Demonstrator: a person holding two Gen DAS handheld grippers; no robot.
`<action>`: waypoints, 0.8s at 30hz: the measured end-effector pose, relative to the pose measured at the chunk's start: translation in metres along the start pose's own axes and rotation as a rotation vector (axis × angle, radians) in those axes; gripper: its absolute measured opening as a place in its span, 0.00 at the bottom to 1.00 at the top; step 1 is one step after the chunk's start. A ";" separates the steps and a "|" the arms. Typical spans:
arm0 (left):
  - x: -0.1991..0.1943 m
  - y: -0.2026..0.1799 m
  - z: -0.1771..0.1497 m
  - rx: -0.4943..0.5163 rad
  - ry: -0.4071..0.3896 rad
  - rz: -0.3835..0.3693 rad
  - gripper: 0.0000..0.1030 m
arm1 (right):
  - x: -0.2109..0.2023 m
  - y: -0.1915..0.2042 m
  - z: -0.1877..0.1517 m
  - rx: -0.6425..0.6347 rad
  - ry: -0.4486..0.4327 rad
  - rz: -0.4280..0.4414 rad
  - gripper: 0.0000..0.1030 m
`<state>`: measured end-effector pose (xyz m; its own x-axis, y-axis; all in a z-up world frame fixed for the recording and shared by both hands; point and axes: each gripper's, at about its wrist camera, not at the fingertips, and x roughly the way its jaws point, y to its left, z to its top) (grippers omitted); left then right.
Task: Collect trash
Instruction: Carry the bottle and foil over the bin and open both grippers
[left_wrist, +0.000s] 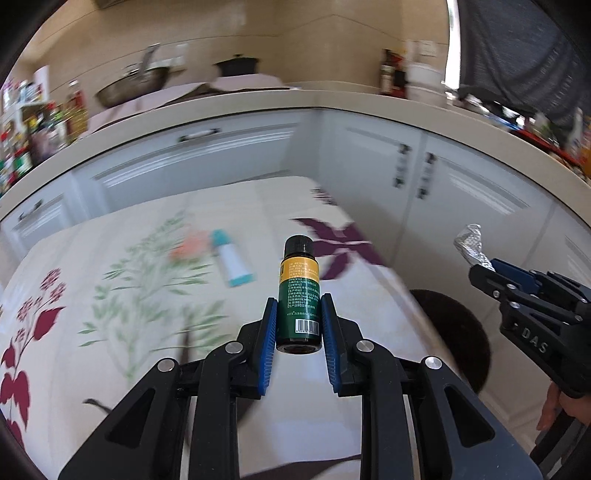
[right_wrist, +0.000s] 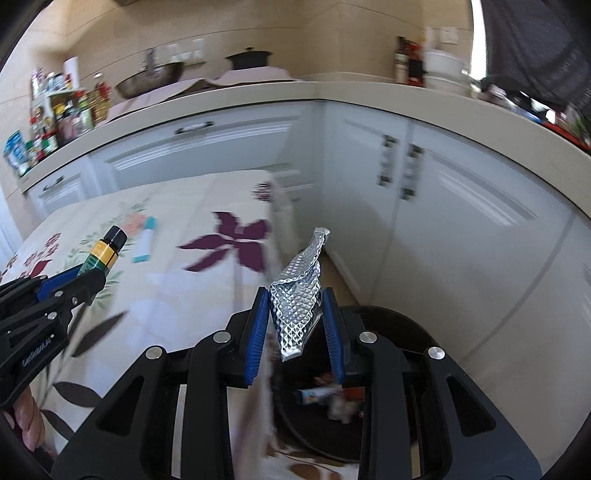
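My left gripper (left_wrist: 299, 321) is clamped on a small dark glass bottle (left_wrist: 298, 291), its ribbed blue pads (left_wrist: 271, 332) pressing the round sides; the bottle stands along the fingers with a black ribbed screw cap at twelve o'clock, a yellow band under the cap, then a green label with white small print I cannot read and a barcode near the base. My right gripper (right_wrist: 297, 321) is clamped on a crumpled silver foil wrapper (right_wrist: 299, 295), embossed in a diamond quilt pattern, twisted to a point at twelve o'clock and hanging below the pads at six. Under that wrapper, at about five o'clock in the right wrist view, sits a round dark trash bin (right_wrist: 424, 332) with bits of coloured packaging inside. On the table's glossy cream cloth (left_wrist: 129, 295), printed with green sprigs, maroon leaves and a purple flower, lies a white tube with teal ends (left_wrist: 232, 258), at ten o'clock from the bottle, blurred. The right gripper's black body reads "DAS" in the left wrist view. Behind runs a beige counter (left_wrist: 332, 99) over white panelled cabinet doors (left_wrist: 369, 166) with dark handles.
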<state>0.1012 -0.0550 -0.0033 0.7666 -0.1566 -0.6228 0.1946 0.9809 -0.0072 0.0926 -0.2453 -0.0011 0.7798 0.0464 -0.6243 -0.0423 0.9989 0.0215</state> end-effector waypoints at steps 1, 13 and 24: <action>0.001 -0.013 0.001 0.017 -0.004 -0.016 0.24 | -0.002 -0.009 -0.002 0.010 -0.002 -0.013 0.27; 0.026 -0.109 0.006 0.141 0.000 -0.118 0.24 | -0.003 -0.082 -0.024 0.100 0.005 -0.085 0.28; 0.049 -0.142 0.006 0.166 0.040 -0.123 0.24 | 0.014 -0.109 -0.032 0.148 0.020 -0.086 0.28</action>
<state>0.1142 -0.2029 -0.0283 0.7065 -0.2665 -0.6556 0.3864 0.9214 0.0418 0.0884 -0.3542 -0.0373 0.7642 -0.0375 -0.6439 0.1171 0.9898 0.0812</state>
